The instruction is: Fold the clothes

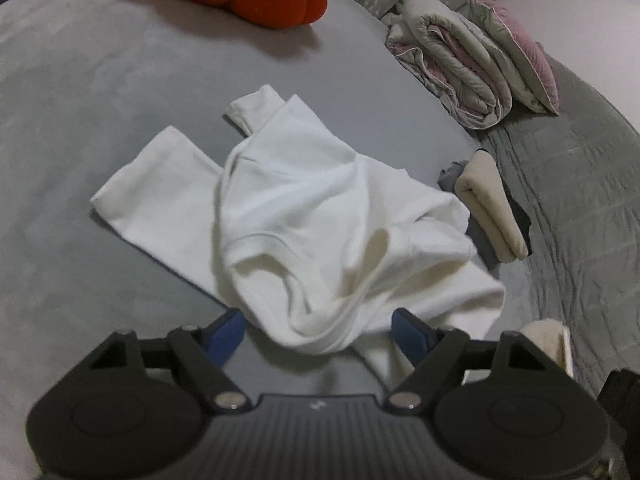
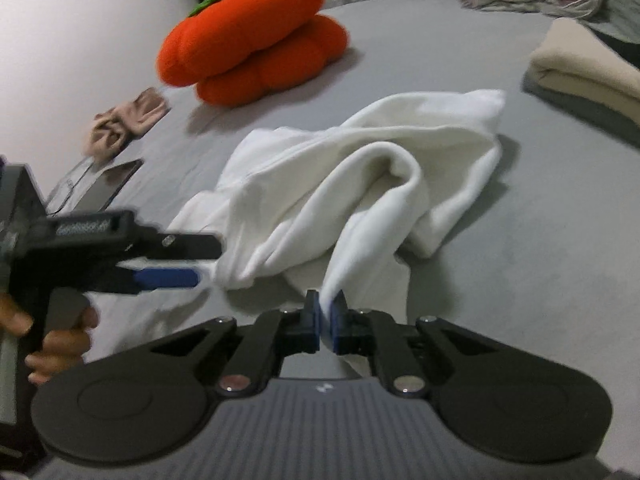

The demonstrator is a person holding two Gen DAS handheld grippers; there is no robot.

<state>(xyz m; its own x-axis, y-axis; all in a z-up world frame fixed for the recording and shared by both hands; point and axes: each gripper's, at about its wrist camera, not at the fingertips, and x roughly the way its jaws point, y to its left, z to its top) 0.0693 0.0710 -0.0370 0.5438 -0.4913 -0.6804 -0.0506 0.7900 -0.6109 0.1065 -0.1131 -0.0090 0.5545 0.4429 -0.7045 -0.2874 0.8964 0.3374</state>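
Right gripper (image 2: 326, 312): jaws pinched on a lifted fold of the white garment (image 2: 360, 184).
Left gripper (image 1: 318, 332): jaws spread wide, garment edge between them, ungripped.
Garment look: white, crumpled, rumpled folds, one sleeve flat.
Garment place: on the grey bed (image 1: 100, 100), near the orange cushion (image 2: 252, 36) and folded beige cloth (image 1: 490, 208).
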